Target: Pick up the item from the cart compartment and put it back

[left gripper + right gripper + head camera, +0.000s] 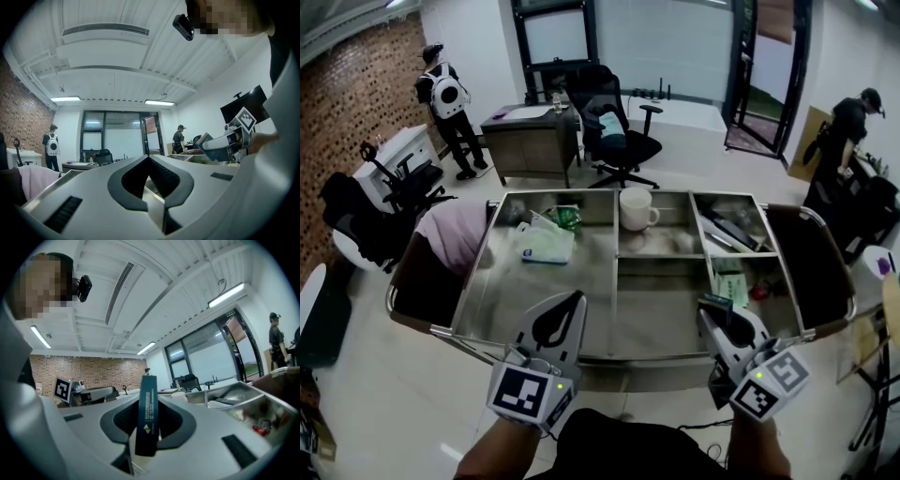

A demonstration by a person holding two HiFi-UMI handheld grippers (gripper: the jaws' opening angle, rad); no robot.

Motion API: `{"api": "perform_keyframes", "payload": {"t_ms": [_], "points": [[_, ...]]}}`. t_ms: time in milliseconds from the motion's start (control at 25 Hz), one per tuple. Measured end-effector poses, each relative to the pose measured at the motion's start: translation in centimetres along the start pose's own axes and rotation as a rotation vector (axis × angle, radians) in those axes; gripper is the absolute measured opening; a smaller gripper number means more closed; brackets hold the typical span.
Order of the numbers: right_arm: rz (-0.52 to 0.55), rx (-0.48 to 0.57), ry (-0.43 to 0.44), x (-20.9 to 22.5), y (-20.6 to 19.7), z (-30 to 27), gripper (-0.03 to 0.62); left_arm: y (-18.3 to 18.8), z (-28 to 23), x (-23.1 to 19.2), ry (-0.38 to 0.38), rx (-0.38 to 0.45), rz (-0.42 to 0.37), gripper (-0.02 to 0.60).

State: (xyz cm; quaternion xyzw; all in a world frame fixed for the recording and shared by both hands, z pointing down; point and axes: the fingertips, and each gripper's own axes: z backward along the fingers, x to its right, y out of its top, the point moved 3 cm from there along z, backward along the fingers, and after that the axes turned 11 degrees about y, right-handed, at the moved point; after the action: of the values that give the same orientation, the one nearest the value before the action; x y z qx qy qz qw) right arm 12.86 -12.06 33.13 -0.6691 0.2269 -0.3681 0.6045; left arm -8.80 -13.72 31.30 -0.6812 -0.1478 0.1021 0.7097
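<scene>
Two jaws of the right gripper (717, 319) are pinched on a slim teal box (147, 401), which is held upright between the pads, white print running down its face. The box is carried over the near end of the cart's right column. The left gripper (572, 305) is held over the cart's near left rim, its jaws pressed together at the tips.

The cart (628, 361) is made of dull steel and is split into three columns. In its wide left bay a white bag (546, 246) is laid flat, with a green pouch (568, 217) just behind it. In the far middle bay a white mug (636, 208) is stood upright. In the right column, dark flat pieces (727, 230) are piled in the far bay, and a red bit (758, 292) is seen in the near bay. A pink cloth (455, 234) is draped at the cart's left end.

A pale, glossy floor (394, 394) is spread all round the cart. Beyond its far side a grey desk (532, 141) and a black chair (619, 136) are set before tall glass panels (558, 37). A brick wall (356, 94) is seen past the cart's far left, where a person with a white backpack (445, 94) is stood. A second person (848, 127) is seen past the far right corner.
</scene>
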Motion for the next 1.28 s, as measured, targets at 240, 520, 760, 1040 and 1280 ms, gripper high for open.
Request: {"api": "perform_keyframes", "payload": {"t_ms": [240,520,760,1040,1280], "points": [[0.040,-0.049,0.045,1.2,0.9,-4.5,0.100,0.5,-2.8,-0.3,-0.008,0.016,-0.009,0.000],[0.095,-0.147,0.073,2.9,0.7,-9.4,0.101,0.1,-6.3,-1.5,0.006,0.019,-0.022,0.000],[0.128,-0.260,0.072,4.3,-1.2,-12.7,0.103,-1.7,-9.1,-2.6,0.024,-0.011,-0.052,0.000],[0.132,-0.371,0.084,5.5,-3.7,-15.3,0.106,-4.2,-11.2,-3.5,0.040,-0.075,-0.033,0.000],[0.157,-0.427,0.111,5.3,-4.8,-16.8,0.109,-5.5,-12.0,-3.8,0.047,-0.097,0.002,0.000]]}}
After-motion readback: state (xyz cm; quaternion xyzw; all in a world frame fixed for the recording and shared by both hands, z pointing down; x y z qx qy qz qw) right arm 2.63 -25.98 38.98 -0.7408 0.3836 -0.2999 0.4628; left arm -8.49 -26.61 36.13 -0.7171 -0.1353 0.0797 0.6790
